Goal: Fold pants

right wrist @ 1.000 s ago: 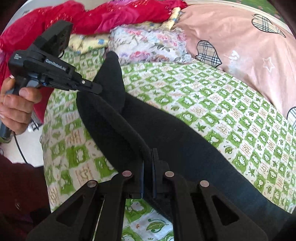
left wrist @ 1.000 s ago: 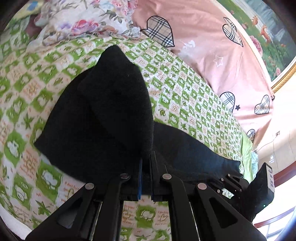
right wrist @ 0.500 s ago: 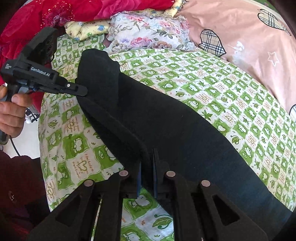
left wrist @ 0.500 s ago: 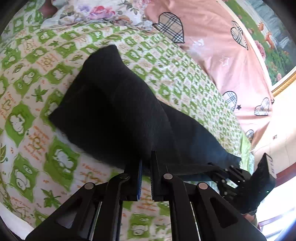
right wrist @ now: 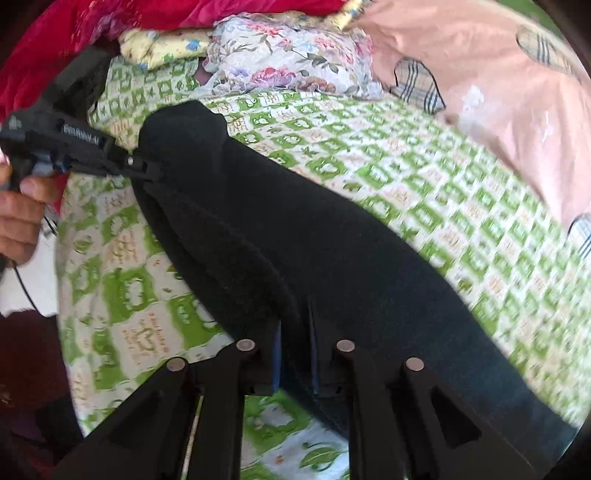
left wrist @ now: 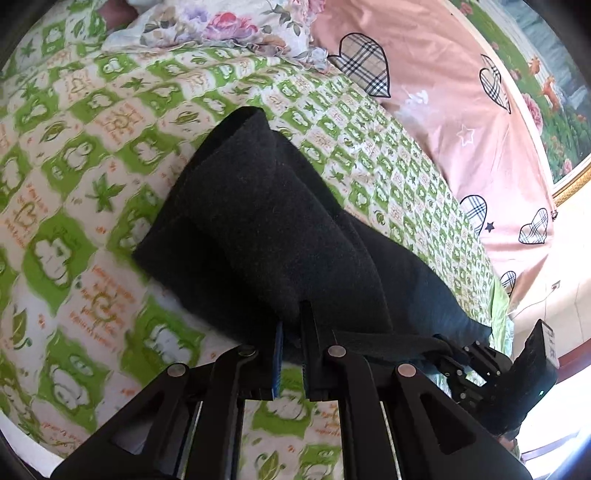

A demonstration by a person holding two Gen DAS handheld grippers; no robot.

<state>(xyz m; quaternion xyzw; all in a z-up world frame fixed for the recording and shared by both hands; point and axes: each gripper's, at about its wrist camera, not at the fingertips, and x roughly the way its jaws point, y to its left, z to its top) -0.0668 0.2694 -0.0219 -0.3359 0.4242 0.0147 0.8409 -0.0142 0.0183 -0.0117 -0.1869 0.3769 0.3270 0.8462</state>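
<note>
Black pants (left wrist: 280, 229) lie folded lengthwise on a green and white patterned bedsheet (left wrist: 85, 192). My left gripper (left wrist: 291, 332) is shut on the near edge of the pants at one end. My right gripper (right wrist: 295, 332) is shut on the same near edge of the pants (right wrist: 332, 236) further along. Each gripper shows in the other's view: the left gripper (right wrist: 147, 171) at the far end of the pants, the right gripper (left wrist: 454, 347) at lower right. The lifted edge sags between them.
A floral pillow (left wrist: 221, 26) and a pink heart-print quilt (left wrist: 443, 96) lie at the back of the bed. A red blanket (right wrist: 92, 37) is piled behind the left gripper. The bed's edge runs along the lower left (right wrist: 70, 332).
Both grippers have carried the held edge of the pants over the bed; the fabric has flattened and spread, and the far end now sits lower on the sheet.
</note>
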